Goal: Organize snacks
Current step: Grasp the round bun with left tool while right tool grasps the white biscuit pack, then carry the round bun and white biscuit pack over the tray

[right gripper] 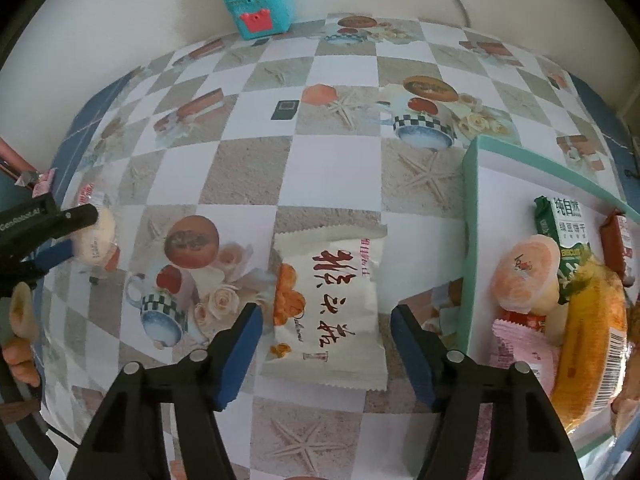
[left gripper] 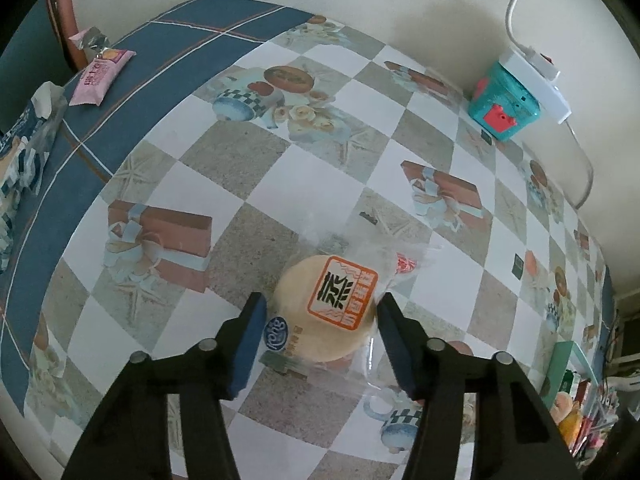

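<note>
The left gripper (left gripper: 320,312) points steeply down at the table (left gripper: 280,184) and straddles a round pale cake (left gripper: 320,320) sealed in a clear wrapper; its label is an orange-bordered square bearing a large dark character, and a blue oval logo on the wrapper, next to the left pad, is too distorted to read; both blue pads lie against the wrapper's edges, so this gripper is closed on the cake. The right gripper (right gripper: 326,312) points down over a cream packet (right gripper: 328,304) that lies flat on the table between its jaws; the packet has serrated end seams, dark red brush-style Chinese characters down its face and an orange picture on the side toward the left pad; a gap shows between each pad and the packet, so this gripper stands open around it without contact. To the right of the right gripper, just beside its right finger, a teal-rimmed tray (right gripper: 468,240) holds an orange jelly cup (right gripper: 524,276), a green biscuit pack (right gripper: 566,236) printed "BISCUITS" with Chinese text, a pink packet (right gripper: 520,344) and a yellow bowl-shaped tub (right gripper: 592,344) with a barcode. Far ahead of the left gripper and to its left, a pink snack packet (left gripper: 100,76) lies on the blue border of the tablecloth.
</note>
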`<state>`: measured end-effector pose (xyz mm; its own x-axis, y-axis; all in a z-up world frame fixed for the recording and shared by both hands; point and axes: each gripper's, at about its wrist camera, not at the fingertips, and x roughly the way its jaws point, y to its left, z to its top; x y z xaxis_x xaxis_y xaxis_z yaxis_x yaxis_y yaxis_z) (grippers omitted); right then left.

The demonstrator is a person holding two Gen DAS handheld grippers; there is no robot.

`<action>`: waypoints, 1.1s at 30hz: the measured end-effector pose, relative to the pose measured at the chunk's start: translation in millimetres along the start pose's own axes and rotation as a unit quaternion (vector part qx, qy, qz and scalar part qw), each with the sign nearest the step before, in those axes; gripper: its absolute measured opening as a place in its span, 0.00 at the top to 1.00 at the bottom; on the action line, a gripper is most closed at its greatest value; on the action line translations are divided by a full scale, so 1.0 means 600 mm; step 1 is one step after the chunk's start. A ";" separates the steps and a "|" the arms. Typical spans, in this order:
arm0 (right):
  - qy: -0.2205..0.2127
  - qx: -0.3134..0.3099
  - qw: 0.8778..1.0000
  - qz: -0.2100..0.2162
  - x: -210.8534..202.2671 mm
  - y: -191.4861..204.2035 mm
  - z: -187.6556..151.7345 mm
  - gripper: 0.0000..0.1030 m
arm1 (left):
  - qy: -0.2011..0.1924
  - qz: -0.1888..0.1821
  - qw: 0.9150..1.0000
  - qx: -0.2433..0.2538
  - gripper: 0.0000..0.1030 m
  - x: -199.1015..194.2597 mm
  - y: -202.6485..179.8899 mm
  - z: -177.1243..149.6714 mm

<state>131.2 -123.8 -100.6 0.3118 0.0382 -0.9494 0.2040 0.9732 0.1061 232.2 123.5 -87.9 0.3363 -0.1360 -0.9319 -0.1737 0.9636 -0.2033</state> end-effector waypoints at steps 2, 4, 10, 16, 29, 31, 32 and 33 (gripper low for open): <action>-0.001 -0.003 1.000 -0.002 0.002 0.002 0.001 0.43 | 0.005 0.002 1.000 0.003 0.47 -0.001 -0.001 -0.002; 0.001 -0.004 1.000 0.000 0.003 0.003 0.002 0.45 | 0.011 0.005 1.000 0.007 0.48 -0.003 -0.003 -0.003; 0.001 -0.004 1.000 -0.001 0.009 0.005 0.003 0.46 | 0.013 0.019 0.999 0.022 0.48 -0.016 -0.015 -0.009; 0.003 -0.006 1.000 -0.006 0.015 0.008 0.004 0.46 | 0.005 0.026 0.999 0.028 0.48 -0.034 -0.019 -0.012; -0.034 0.002 0.999 0.012 -0.043 0.001 0.016 0.47 | -0.042 0.032 0.998 0.045 0.48 -0.106 -0.048 -0.018; -0.049 0.005 0.999 0.015 -0.065 -0.003 0.018 0.47 | -0.058 0.035 0.996 0.052 0.48 -0.128 -0.059 -0.020; -0.058 0.007 0.998 0.018 -0.078 -0.007 0.020 0.47 | -0.064 0.035 0.996 0.055 0.48 -0.136 -0.064 -0.022; -0.067 0.009 0.998 0.019 -0.091 -0.008 0.021 0.47 | -0.071 0.036 0.995 0.059 0.48 -0.145 -0.069 -0.024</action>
<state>125.2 -133.4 -45.6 0.4403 0.0433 -0.8968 0.2064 0.9672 0.1480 196.8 92.1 -2.5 0.4556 -0.0407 -0.8892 -0.0946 0.9911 -0.0938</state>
